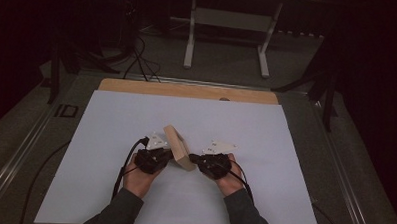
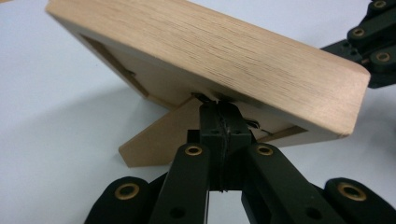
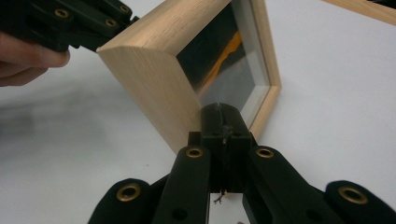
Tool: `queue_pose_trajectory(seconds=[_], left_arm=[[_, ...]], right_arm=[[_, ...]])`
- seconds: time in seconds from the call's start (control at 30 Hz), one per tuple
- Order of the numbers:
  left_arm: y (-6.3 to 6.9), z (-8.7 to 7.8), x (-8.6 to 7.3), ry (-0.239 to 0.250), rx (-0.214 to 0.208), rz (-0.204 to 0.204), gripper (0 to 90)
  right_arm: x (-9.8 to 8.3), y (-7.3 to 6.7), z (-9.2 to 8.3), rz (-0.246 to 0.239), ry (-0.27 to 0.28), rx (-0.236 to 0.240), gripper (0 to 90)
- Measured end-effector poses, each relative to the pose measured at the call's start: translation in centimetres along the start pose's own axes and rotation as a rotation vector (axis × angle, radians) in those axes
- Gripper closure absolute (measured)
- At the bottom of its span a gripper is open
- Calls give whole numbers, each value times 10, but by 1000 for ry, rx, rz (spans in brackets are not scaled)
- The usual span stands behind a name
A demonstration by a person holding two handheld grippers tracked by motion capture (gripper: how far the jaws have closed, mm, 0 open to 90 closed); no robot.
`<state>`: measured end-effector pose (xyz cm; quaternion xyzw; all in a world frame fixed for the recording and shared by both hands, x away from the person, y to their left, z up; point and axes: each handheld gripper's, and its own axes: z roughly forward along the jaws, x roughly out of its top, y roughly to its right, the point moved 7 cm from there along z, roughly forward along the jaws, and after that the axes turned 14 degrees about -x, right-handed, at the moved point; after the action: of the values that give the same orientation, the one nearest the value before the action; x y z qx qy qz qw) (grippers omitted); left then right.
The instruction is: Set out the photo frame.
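Pale oak and glass: a deep wooden picture frame stands tilted near the middle of the white worktop, somewhat toward the near edge, propped on a hinged back stand. A person's hands flank it. The left gripper meets the frame's back, its fingers pressed together with their tips against the backing just under the frame's edge, at the top of the stand. The right gripper faces the glazed front, its fingers likewise pressed together, their tips at the frame's lower corner; neither pair pinches anything that can be seen.

By the look of it the frame is stiff and fairly light, but the glass pane makes it fragile, and the smooth sanded wood could slip under hard black pads. The thick side rails seem the safest hold, one pair of fingers spread across a rail's depth, away from the glass; the thin stand would likely flex or fold if taken alone.

Much stays uncertain. The hinge of the stand sits behind the left fingers, so whether it is locked open cannot be told. The picture under the glass reads as a dark field with an orange streak, too dim to identify. Whether the right tips actually touch the wood is unclear. The room beyond the worktop's far wooden edge is dark, showing a table base and cables.
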<state>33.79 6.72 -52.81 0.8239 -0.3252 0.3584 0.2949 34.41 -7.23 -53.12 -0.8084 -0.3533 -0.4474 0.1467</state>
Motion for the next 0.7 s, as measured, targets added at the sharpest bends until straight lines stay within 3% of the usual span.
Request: queue_pose_trajectory(seconds=[0.7], left_arm=[[-9, 0, -1, 14, 2, -25, 895]], right_arm=[[0, -13, 3, -29, 1, 20, 896]])
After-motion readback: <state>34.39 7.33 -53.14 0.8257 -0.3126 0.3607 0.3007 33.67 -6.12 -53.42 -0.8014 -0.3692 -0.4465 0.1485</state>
